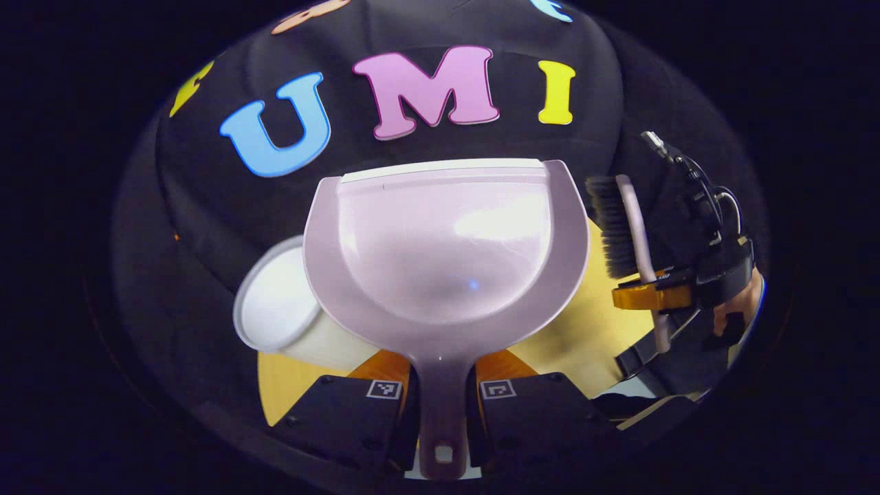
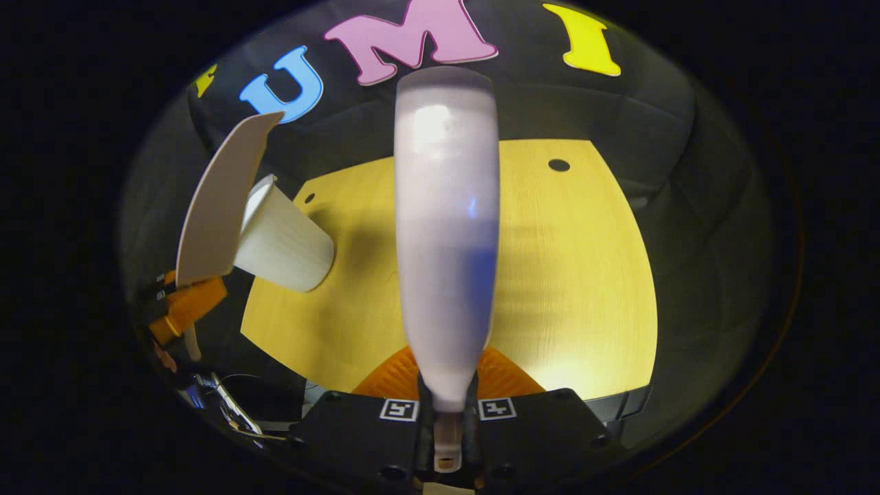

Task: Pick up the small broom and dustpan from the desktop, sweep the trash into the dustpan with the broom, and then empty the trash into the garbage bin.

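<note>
Pink plastic dustpan (image 1: 450, 254) is held tight by its handle in the left gripper (image 1: 443, 405) over the tipped white garbage bin (image 1: 282, 309), the broom (image 2: 445, 240) is squeezed by the right gripper (image 2: 447, 419), and trash could be spilled past the bin.

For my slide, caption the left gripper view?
Left claw holds the dustpan raised above the bin; broom nearby.
</note>
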Demonstrator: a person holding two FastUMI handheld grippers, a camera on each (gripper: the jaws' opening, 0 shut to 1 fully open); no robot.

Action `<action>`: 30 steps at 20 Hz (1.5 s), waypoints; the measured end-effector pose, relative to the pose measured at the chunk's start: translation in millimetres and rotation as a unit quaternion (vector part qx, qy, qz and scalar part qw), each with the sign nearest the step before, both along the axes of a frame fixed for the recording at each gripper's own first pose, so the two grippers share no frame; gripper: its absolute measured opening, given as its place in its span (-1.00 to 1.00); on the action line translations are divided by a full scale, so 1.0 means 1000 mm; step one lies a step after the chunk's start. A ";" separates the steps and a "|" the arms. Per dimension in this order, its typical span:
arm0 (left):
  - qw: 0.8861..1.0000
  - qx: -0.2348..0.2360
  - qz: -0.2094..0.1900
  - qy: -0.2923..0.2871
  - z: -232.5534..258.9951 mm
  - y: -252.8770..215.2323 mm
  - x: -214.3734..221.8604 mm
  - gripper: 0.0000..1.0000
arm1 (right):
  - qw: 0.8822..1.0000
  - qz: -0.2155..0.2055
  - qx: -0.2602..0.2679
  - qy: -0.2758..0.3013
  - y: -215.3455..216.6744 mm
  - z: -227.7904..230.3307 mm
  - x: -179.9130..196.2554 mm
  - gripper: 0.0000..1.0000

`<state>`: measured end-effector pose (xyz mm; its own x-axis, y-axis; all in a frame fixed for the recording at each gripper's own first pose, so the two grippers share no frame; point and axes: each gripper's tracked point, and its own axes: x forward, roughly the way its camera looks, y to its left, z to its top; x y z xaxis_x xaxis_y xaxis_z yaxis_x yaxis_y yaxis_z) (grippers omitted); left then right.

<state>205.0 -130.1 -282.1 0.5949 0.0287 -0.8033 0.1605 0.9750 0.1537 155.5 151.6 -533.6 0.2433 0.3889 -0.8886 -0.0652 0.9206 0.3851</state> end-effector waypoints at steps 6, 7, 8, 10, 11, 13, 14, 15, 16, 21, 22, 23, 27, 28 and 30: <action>0.979 -0.047 0.104 0.167 -0.136 0.003 0.013 -0.51 | 0.990 0.043 -0.080 0.105 0.016 -0.095 -0.035 -0.66; 0.975 -0.046 0.112 0.188 -0.144 0.010 0.020 -0.51 | 0.987 0.056 -0.093 0.119 0.020 -0.106 -0.038 -0.67; 0.970 -0.039 0.115 0.208 -0.147 0.014 0.025 -0.50 | 0.984 0.062 -0.092 0.141 0.031 -0.114 -0.045 -0.66; 0.965 -0.036 0.115 0.235 -0.130 0.009 0.030 -0.49 | 0.979 0.067 -0.094 0.170 0.041 -0.130 -0.057 -0.65; 0.963 -0.039 0.115 0.240 -0.128 0.010 0.030 -0.50 | 0.976 0.070 -0.101 0.180 0.042 -0.138 -0.061 -0.65; 0.961 -0.044 0.125 0.241 -0.125 0.011 0.033 -0.50 | 0.970 0.075 -0.106 0.204 0.043 -0.152 -0.070 -0.66; 0.960 -0.045 0.129 0.243 -0.123 0.011 0.037 -0.50 | 0.966 0.080 -0.112 0.219 0.039 -0.159 -0.076 -0.66; 0.959 -0.041 0.130 0.250 -0.119 0.011 0.041 -0.50 | 0.962 0.081 -0.118 0.234 0.036 -0.164 -0.081 -0.66; 0.957 -0.037 0.130 0.257 -0.117 0.012 0.041 -0.50 | 0.960 0.076 -0.120 0.243 0.035 -0.168 -0.084 -0.66; 0.954 0.006 0.118 0.274 -0.117 0.016 0.038 -0.49 | 0.952 0.068 -0.131 0.268 0.032 -0.170 -0.071 -0.65; 0.952 0.003 0.120 0.283 -0.121 0.017 0.036 -0.46 | 0.951 0.068 -0.134 0.270 0.033 -0.173 -0.082 -0.64; 0.948 0.003 0.120 0.296 -0.124 0.018 0.035 -0.48 | 0.950 0.074 -0.139 0.269 0.035 -0.171 -0.072 -0.65; 0.941 -0.005 0.116 0.317 -0.126 0.020 0.033 -0.41 | 0.946 0.087 -0.151 0.272 0.037 -0.169 -0.071 -0.41; 0.938 -0.003 0.118 0.326 -0.123 0.020 0.030 -0.41 | 0.946 0.087 -0.152 0.271 0.038 -0.168 -0.070 -0.51; 0.937 0.006 0.117 0.328 -0.125 0.025 0.030 0.00 | 0.946 0.092 -0.159 0.269 0.034 -0.168 -0.071 -0.27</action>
